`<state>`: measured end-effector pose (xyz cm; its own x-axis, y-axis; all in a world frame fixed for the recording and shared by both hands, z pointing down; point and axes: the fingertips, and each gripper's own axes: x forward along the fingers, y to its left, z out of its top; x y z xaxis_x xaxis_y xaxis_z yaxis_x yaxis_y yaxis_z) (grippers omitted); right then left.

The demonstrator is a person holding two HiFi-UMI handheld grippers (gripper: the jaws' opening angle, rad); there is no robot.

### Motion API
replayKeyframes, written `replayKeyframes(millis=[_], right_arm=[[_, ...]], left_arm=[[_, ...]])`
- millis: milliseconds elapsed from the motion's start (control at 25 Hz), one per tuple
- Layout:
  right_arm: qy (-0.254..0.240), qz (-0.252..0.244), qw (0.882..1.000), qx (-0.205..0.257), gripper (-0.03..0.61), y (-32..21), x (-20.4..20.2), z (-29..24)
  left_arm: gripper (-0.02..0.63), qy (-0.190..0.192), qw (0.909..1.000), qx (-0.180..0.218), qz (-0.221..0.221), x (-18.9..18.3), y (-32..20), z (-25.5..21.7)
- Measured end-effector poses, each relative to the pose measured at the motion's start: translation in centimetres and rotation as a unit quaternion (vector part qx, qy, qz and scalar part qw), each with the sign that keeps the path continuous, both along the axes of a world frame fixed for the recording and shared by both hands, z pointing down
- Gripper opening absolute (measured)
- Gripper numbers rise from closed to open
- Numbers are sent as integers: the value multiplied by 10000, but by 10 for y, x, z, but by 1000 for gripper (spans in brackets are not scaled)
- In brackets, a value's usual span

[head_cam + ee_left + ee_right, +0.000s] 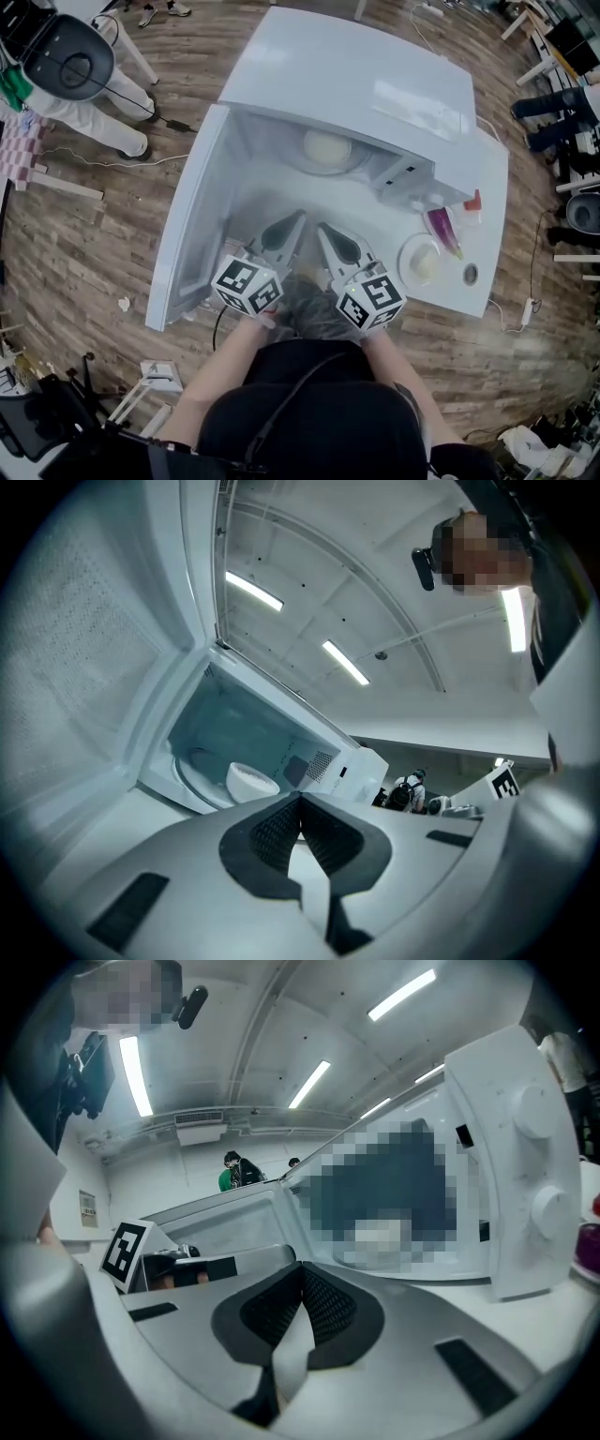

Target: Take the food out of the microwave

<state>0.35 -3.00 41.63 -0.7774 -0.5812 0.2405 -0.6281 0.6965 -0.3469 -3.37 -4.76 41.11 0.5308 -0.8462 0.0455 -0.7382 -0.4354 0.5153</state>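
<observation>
**Both tools shut and empty in front of the open microwave; food bowl inside**

Nearest the head camera, the person's forearms run up from the bottom edge. Each ends in a marker cube (247, 284) that covers the hand behind it.

Ahead of the cubes, the left tool (292, 220) and right tool (328, 232) lie side by side over the white worktop (450, 292), both pointing at the microwave's opening. In the left gripper view the left tool (300, 803) has its ribbed pads pressed together with nothing between them. In the right gripper view the right tool (302, 1274) is closed the same way and is also empty.

To the right on the worktop sit a small plate (422, 261) with something pale on it, a purple item (442, 230), a red item (473, 202) and a small round object (470, 274), all too small to identify.

The microwave (375, 84) has its door (192, 216) swung wide to the left. A white bowl (325, 148) sits on the turntable inside, apart from both tools. From above, the microwave's top cuts off its far side. In the left gripper view the bowl (251, 780) shows just above the tool's body, which hides its base, and its contents cannot be made out. The right gripper view does not show the cavity clearly; only the two control knobs (525, 1110) are clear
</observation>
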Motion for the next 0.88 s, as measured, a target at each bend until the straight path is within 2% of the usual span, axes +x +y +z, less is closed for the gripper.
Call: replayKeyframes(millis=[640, 880], right_arm=[[16, 162, 9998, -67, 18, -67, 8, 10], [232, 228, 9995, 29, 20, -78, 15, 13]], left_arm=[[11, -81, 9998, -174, -43, 4, -61, 13], [11, -14, 9997, -223, -133, 6, -68, 20]])
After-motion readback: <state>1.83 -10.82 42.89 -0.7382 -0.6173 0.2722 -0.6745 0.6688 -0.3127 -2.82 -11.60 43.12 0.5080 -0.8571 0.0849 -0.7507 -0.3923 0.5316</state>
